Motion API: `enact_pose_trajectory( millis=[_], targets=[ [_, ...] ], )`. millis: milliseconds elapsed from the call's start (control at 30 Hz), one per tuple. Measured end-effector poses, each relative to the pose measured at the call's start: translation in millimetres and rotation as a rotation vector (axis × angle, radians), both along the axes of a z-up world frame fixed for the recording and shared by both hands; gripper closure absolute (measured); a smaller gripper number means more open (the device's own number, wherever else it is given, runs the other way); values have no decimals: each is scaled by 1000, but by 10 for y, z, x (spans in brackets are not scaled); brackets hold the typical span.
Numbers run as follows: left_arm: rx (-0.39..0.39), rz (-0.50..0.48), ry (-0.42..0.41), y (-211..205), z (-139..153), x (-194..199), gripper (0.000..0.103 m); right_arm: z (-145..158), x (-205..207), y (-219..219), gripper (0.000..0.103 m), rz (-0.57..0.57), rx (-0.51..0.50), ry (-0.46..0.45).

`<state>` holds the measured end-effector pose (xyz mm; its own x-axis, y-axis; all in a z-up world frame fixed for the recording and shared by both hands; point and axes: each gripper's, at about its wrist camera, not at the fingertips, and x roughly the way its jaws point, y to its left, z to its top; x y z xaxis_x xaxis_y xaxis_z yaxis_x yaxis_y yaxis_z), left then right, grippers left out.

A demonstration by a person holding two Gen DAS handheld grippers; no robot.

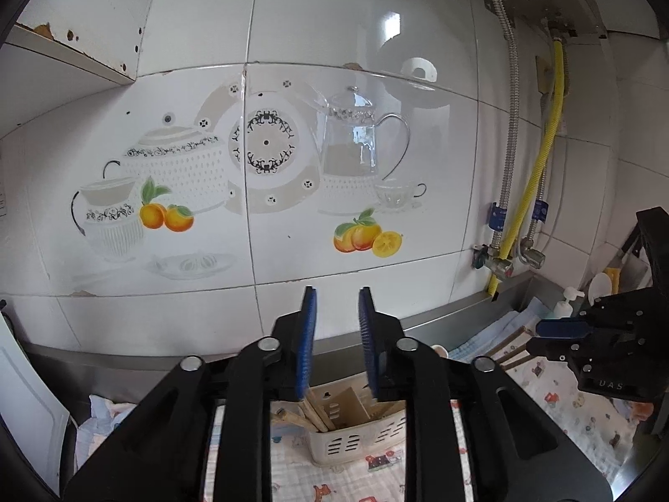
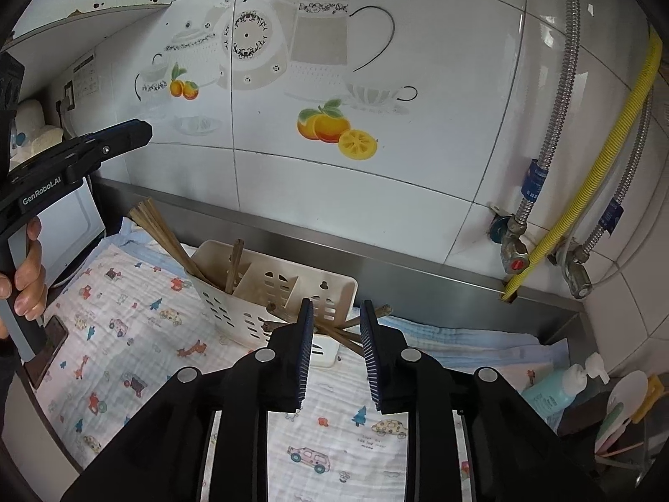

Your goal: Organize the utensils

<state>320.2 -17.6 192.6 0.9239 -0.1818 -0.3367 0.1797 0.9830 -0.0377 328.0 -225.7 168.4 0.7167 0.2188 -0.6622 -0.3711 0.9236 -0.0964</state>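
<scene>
A white slotted utensil holder (image 2: 267, 293) stands on a printed cloth (image 2: 125, 326) by the steel backsplash. Several brown chopsticks (image 2: 161, 230) lean out of its left compartment. More chopsticks (image 2: 347, 336) lie on the cloth at its right, just beyond my right gripper (image 2: 336, 349), which is open and empty. In the left wrist view the holder (image 1: 355, 431) sits below my left gripper (image 1: 336, 343), which is open, empty and raised toward the wall. The right gripper also shows there (image 1: 556, 328), with chopsticks (image 1: 510, 347) by it.
A tiled wall with teapot and fruit decals (image 2: 334, 129) stands behind. Metal and yellow hoses (image 2: 585, 159) with valves run down at right. A soap pump bottle (image 2: 556, 389) and a white spoon (image 2: 627, 393) sit at the right. A white board (image 1: 25, 397) stands at left.
</scene>
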Motion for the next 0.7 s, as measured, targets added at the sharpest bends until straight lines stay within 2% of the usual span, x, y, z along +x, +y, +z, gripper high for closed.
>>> enact_pose_trajectory(
  millis=[233,267,300,367,500,600,633,700],
  targets=[
    [-13,-6,-28,56,70,-283,69,103,-179,-208,69,-43,44,-32],
    [-10,-6,-31,60,67,-319,69,103,-208,-227,67,-48,44,-35],
    [-12,-10,-29,72,59,-357,69,100,-242,-246,59,-53,46,-38],
    [-23,-10,-21,98,40,-428,67,86,-319,-276,58,-59,46,-47],
    [-39,-6,-19,141,-24,-601,50,41,-469,-312,58,-60,75,-51],
    [-38,-15,-8,156,-111,-733,47,-3,-608,-306,37,-64,87,-71],
    [-34,-13,0,161,-149,-776,45,-15,-656,-288,37,-65,80,-82],
    [-32,-3,4,178,-227,-877,32,-49,-754,-242,35,-60,74,-95]
  ],
)
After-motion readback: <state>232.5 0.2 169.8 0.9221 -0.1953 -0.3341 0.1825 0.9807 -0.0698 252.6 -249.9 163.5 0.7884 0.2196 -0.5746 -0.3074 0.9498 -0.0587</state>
